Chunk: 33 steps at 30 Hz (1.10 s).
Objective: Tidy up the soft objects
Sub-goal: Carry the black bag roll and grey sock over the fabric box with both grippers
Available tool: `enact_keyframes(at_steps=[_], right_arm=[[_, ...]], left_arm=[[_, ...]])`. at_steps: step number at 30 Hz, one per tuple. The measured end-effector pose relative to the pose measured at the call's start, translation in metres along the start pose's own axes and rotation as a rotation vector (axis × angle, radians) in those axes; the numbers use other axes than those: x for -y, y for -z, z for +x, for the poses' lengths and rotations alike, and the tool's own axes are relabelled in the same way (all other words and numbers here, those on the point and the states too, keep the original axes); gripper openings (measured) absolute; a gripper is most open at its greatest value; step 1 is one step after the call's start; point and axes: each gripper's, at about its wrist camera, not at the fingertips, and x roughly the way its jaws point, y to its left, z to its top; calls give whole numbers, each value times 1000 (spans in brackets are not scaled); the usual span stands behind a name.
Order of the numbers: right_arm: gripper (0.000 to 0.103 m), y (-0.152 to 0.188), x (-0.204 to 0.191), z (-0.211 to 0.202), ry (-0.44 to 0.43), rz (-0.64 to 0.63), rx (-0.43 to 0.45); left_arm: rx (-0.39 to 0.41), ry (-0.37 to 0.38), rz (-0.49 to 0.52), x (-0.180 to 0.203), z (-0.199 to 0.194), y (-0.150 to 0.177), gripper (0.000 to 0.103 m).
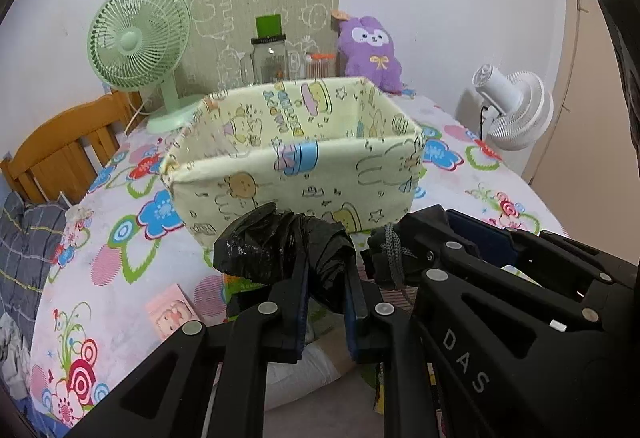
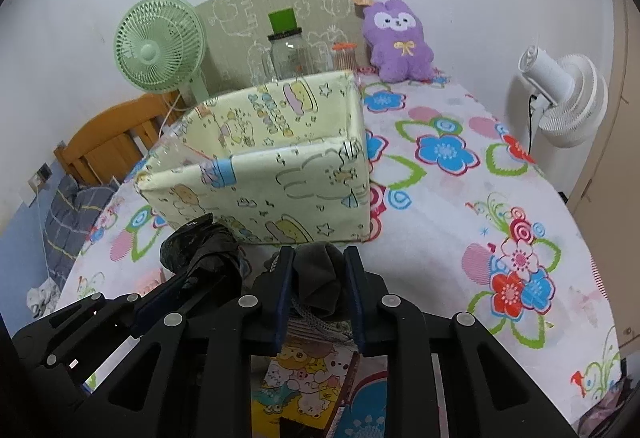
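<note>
A pale yellow fabric bin (image 1: 304, 173) with cartoon prints stands open on the flowered table; it also shows in the right wrist view (image 2: 280, 173). My left gripper (image 1: 326, 270) is shut on a crumpled black plastic bag (image 1: 260, 246), held just in front of the bin's near wall. My right gripper (image 2: 320, 270) is shut on a dark grey cloth pouch (image 2: 320, 278) with a grey cord (image 2: 316, 322), right beside the left gripper. The right gripper appears in the left wrist view (image 1: 400, 250), and the black bag in the right wrist view (image 2: 200, 246).
A green fan (image 1: 136, 41), a glass jar (image 1: 269, 59) and a purple plush (image 1: 370, 51) stand behind the bin. A white fan (image 1: 516, 109) is at the right edge. Picture books (image 2: 304, 378) lie under the grippers. A wooden chair (image 1: 64, 145) is at left.
</note>
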Motion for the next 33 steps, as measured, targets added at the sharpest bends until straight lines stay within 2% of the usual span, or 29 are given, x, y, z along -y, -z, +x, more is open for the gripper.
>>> enact_keyframes(at_steps=[19, 33], right_arm=[[28, -20, -17, -72, 19, -35, 148], [27, -34, -27, -105, 14, -51, 204]], left_arm=[[134, -6, -10, 3, -66, -21, 13], [195, 11, -8, 1, -94, -35, 13]])
